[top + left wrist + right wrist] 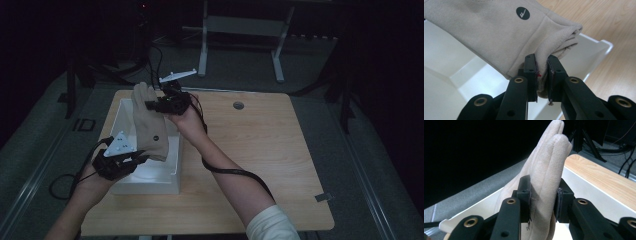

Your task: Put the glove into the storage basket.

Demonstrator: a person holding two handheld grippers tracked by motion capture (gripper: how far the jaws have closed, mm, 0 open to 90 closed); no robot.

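A beige fleece glove (149,125) with a round black logo hangs stretched above an open white box (170,177) on the wooden table. My left gripper (134,159) is shut on the glove's cuff (564,37) at the near end; in the left gripper view the black pads (531,72) pinch the folded hem. My right gripper (152,104) is shut on the glove's finger end (549,162) at the far end, the fingers standing up between its pads (562,200). Both hands hold the glove over the box's left half.
The white box stands on the left part of the light wooden table (260,150), which has a round cable hole (238,105) near its far edge. A metal frame (240,35) and cables lie on the dark floor beyond. A small tag (322,197) sits at the table's right front.
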